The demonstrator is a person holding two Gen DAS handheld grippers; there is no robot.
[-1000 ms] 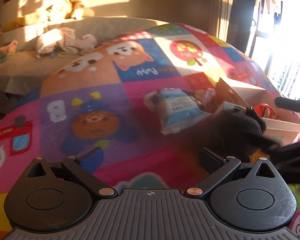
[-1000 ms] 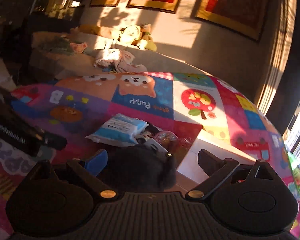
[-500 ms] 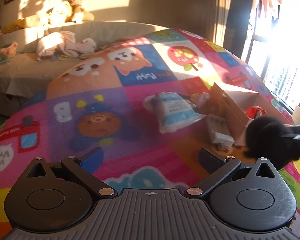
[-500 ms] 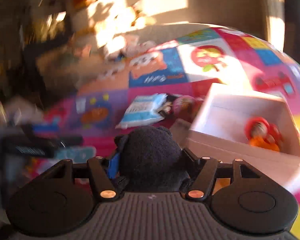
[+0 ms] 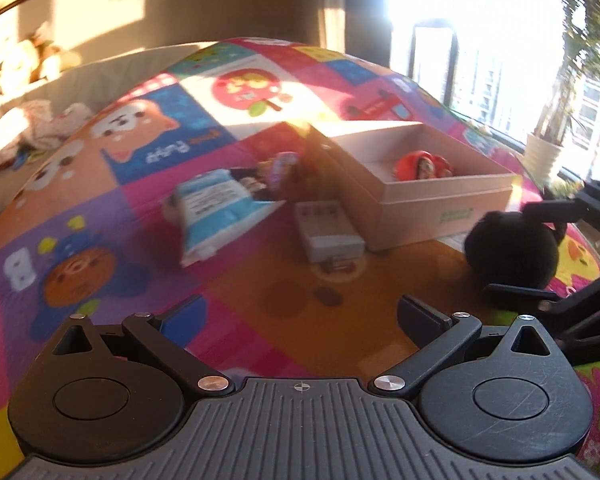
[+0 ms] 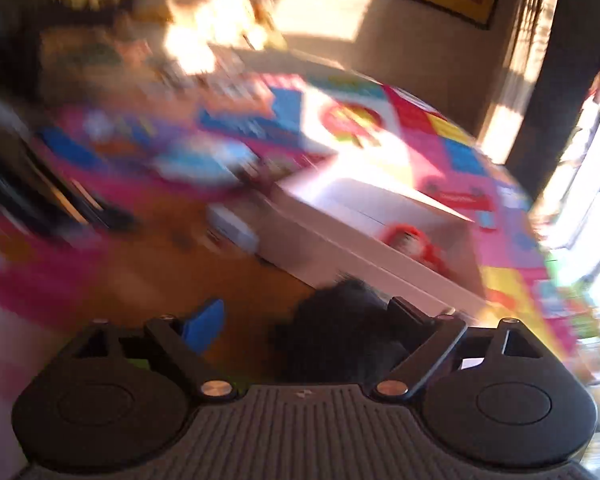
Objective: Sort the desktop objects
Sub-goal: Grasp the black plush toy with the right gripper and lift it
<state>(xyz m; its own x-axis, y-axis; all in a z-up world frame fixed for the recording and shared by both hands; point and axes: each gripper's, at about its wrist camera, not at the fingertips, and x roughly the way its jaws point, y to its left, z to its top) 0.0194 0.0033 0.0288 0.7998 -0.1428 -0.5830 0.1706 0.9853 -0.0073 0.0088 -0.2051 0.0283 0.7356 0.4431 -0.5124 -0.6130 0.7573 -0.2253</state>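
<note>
Since clenched a moment ago, right gripper (image 6: 300, 320) opening, black plush (image 5: 512, 246) loosening at box's (image 5: 440, 200) four o'clock, not boxed; left gripper (image 5: 300, 312) released, empty.

A box (image 5: 444, 196) is sitting on the play mat (image 5: 260, 312), with a toy (image 5: 422, 166) lying inside it. A small case (image 5: 328, 232) is lying just left of the box, and a wipes packet (image 5: 216, 208) is lying farther left. A plush ball (image 5: 512, 248) is sitting before the box's right end.

Your left wrist camera looks forward and down over its fingers (image 5: 188, 320) across the patterned mat (image 5: 260, 296), close and low. Your right wrist camera does likewise, badly blurred. Both views share the open box (image 5: 428, 196) (image 6: 356, 236).
</note>
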